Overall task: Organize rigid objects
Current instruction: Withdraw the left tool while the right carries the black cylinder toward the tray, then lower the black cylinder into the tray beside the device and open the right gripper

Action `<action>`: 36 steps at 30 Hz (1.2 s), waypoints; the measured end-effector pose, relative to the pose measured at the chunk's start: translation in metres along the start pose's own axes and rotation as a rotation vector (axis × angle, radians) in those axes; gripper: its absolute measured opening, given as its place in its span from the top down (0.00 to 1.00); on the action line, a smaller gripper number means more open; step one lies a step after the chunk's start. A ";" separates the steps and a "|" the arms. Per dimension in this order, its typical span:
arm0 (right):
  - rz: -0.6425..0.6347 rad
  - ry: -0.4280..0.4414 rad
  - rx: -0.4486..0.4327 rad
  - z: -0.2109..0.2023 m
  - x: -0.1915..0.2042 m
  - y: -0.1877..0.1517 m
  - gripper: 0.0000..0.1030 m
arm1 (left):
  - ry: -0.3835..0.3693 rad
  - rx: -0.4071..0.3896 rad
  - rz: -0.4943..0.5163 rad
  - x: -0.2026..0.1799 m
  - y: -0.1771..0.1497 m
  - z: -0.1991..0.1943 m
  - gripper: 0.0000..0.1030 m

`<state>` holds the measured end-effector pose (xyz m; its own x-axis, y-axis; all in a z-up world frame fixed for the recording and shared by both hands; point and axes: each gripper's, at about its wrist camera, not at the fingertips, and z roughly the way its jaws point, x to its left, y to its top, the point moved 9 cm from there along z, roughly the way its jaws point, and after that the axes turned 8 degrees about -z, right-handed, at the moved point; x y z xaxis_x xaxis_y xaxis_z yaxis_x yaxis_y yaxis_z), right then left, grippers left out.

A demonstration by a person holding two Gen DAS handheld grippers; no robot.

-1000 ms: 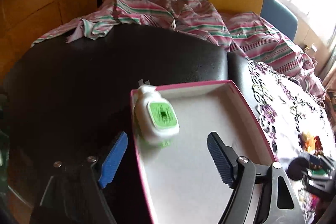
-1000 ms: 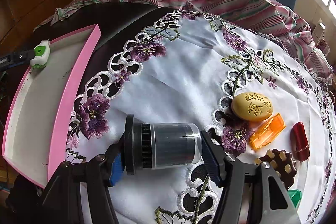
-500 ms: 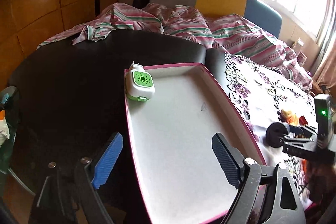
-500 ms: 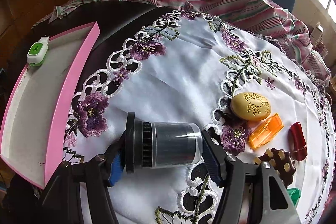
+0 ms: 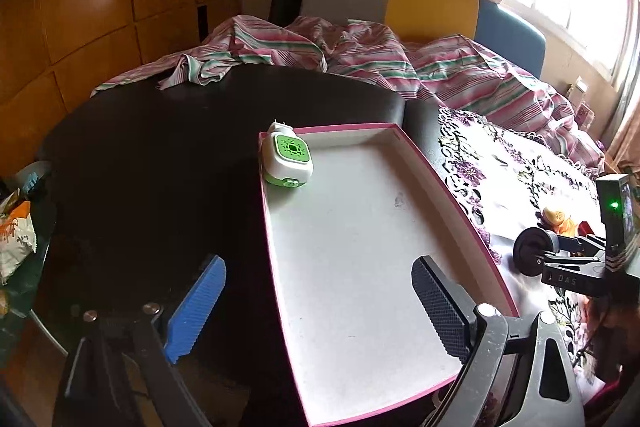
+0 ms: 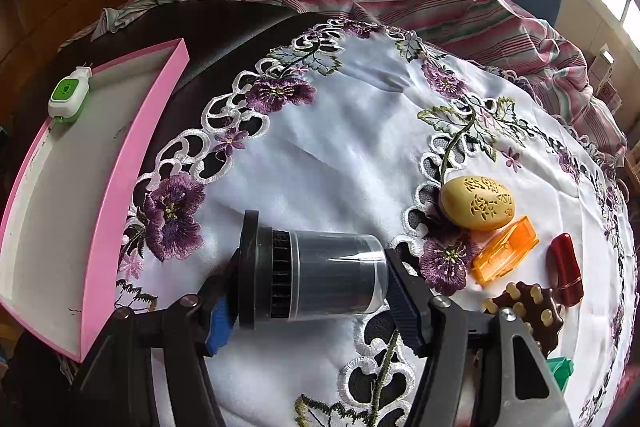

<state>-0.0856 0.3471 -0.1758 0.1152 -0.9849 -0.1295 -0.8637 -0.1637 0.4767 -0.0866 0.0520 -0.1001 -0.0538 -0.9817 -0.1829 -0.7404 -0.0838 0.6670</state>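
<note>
A pink-walled tray (image 5: 452,195) lies on the dark table. A white-and-green plug-in device (image 5: 286,161) rests in its far left corner. My left gripper (image 5: 318,263) hovers back from it over the tray's left wall, its jaws opening with nothing gripped. In the right wrist view the tray (image 6: 120,163) and the device (image 6: 69,97) sit at the left. My right gripper (image 6: 312,279) is shut on a dark cylinder with a black lid (image 6: 320,275), held on its side at the embroidered cloth (image 6: 340,147).
Right of the cylinder lie a yellow carved egg (image 6: 478,203), an orange clear box (image 6: 505,249), a red tube (image 6: 565,271), a brown studded piece (image 6: 528,307) and a green piece (image 6: 560,367). Striped fabric (image 5: 400,67) is heaped behind the table. A snack bag (image 5: 16,243) sits far left.
My left gripper has drawn back from the plug-in device, which stays in the tray's corner, and its jaws stand wider. The right gripper and its cylinder have not moved.
</note>
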 end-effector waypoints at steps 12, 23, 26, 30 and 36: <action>0.032 -0.009 -0.012 -0.002 -0.003 0.003 0.36 | 0.000 0.009 -0.017 0.012 -0.002 0.000 0.08; 0.020 0.115 -0.199 -0.072 0.048 0.064 0.37 | -0.014 0.000 -0.049 0.030 -0.001 -0.004 0.08; -0.032 0.187 -0.216 -0.078 0.089 0.084 0.37 | -0.016 0.003 -0.057 0.034 -0.001 -0.005 0.08; -0.101 0.256 -0.193 -0.064 0.145 0.099 0.37 | -0.008 0.009 -0.073 0.044 -0.002 -0.004 0.08; -0.141 0.327 -0.100 -0.018 0.203 0.107 0.37 | 0.014 0.011 -0.091 0.059 -0.003 -0.003 0.08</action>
<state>-0.1460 0.1283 -0.1353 0.3940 -0.9158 0.0773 -0.7777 -0.2875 0.5590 -0.0858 -0.0064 -0.1104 0.0231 -0.9724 -0.2321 -0.7488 -0.1706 0.6404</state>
